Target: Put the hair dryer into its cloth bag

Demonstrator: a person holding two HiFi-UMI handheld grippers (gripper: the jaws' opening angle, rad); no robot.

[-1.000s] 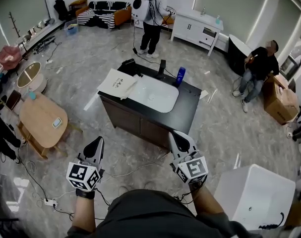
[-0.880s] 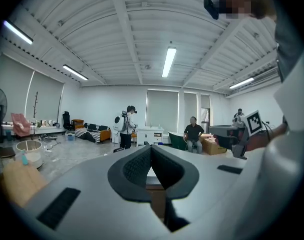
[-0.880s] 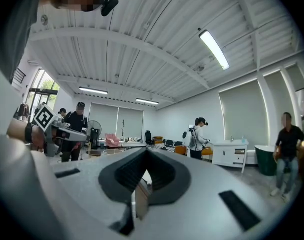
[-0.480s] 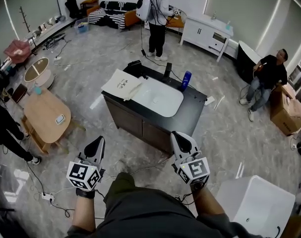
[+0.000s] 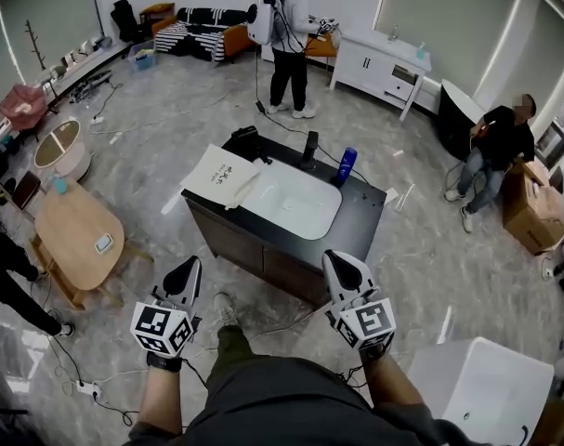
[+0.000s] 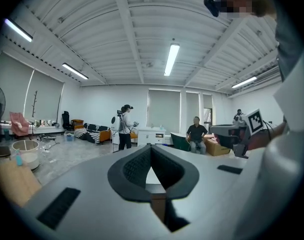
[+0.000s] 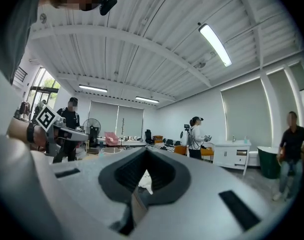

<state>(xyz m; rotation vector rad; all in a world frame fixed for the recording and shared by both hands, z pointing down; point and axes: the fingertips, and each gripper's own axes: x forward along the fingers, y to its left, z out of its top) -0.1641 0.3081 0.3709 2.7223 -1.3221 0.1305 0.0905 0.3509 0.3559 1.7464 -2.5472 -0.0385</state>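
Grey marbled floor spreads around a black-topped vanity counter (image 5: pixel 356 214) with dark wood fronts. Short of the counter's near edge, the left gripper (image 5: pixel 184 268) and right gripper (image 5: pixel 341 266) are held level. Each is a smooth white shell with black ribbed pads, and both have their jaws pressed together on nothing. An oval white basin (image 5: pixel 291 198) is sunk into the counter's middle. The cloth bag (image 5: pixel 221 170), flat, cream and rectangular, lies on the counter's left end and overhangs its edge. The hair dryer (image 5: pixel 242 141), a black lump too small to make out in detail, sits at the counter's far-left corner just behind the bag. Compared with a second ago, a pale shoe (image 5: pixel 224 309) now shows on the floor between the grippers. Both pairs of jaws remain closed.
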